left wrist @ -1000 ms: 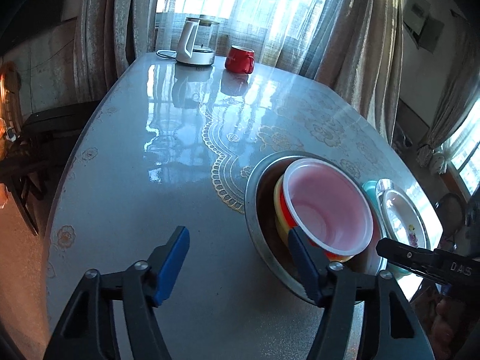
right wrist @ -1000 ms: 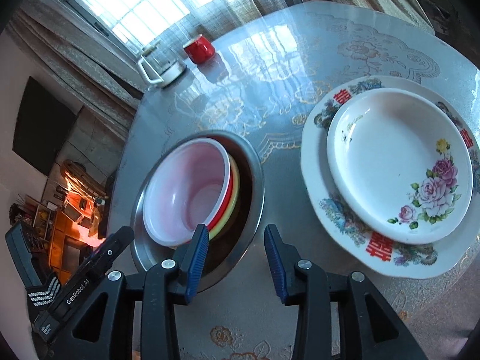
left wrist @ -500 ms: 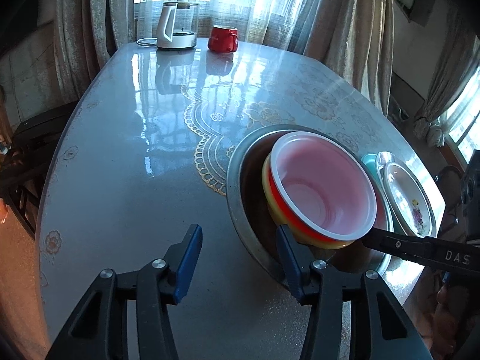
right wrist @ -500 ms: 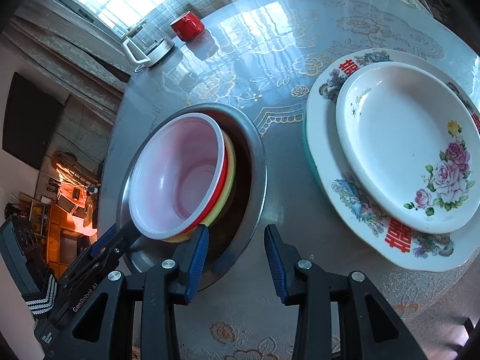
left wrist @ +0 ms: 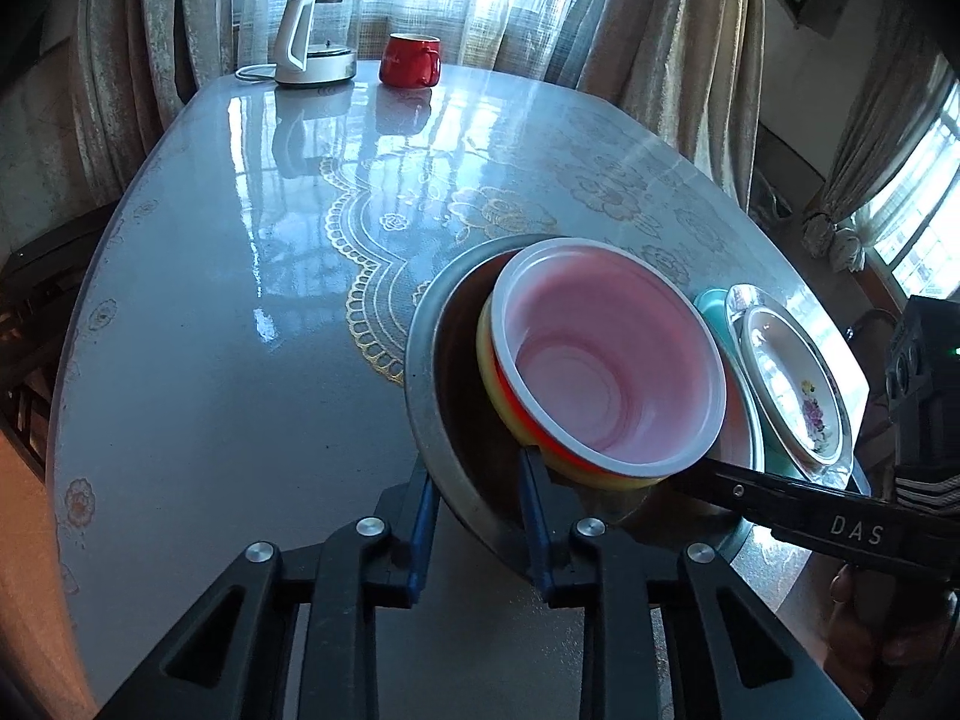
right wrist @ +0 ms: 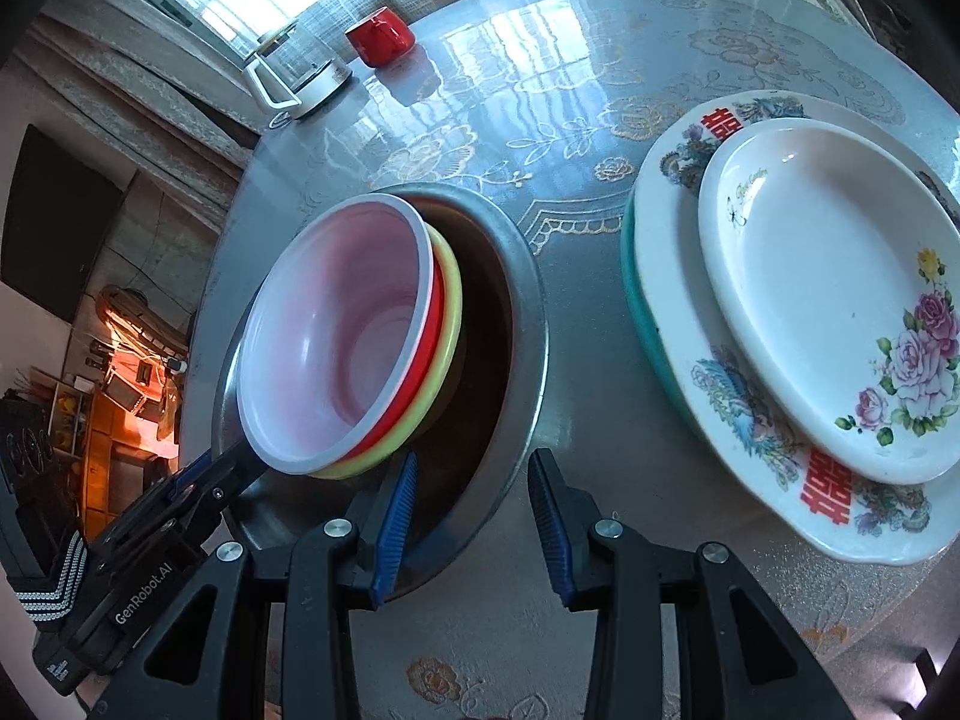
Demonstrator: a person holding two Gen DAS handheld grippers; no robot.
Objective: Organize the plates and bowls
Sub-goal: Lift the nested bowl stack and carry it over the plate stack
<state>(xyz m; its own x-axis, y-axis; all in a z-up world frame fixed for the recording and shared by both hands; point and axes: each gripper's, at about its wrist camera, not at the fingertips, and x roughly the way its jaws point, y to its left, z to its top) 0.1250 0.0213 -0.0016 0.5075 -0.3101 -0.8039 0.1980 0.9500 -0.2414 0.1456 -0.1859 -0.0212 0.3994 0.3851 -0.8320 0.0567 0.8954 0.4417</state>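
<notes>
Left gripper (left wrist: 474, 516) straddles the near rim of the steel basin (left wrist: 429, 372), one jaw outside the wall and one inside; its jaws have just been closing and now stand narrow about the rim, though whether the pads press the metal cannot be told. Right gripper (right wrist: 471, 531) likewise straddles the basin rim (on its own side), jaws part open with a visible gap on the outer side, gripping nothing. Inside the basin a nested stack leans tilted: pink bowl (right wrist: 342, 348) innermost, then red bowl (right wrist: 429, 324), then yellow bowl (right wrist: 450, 312). Beside the basin on the counter (left wrist: 240, 300) lies a stack of plates: a white rose plate (right wrist: 840, 300) on a large patterned plate (right wrist: 750, 420), over a teal dish (right wrist: 639, 294). At the far edge stand a kettle (left wrist: 312, 36) and a red mug (left wrist: 411, 60).
</notes>
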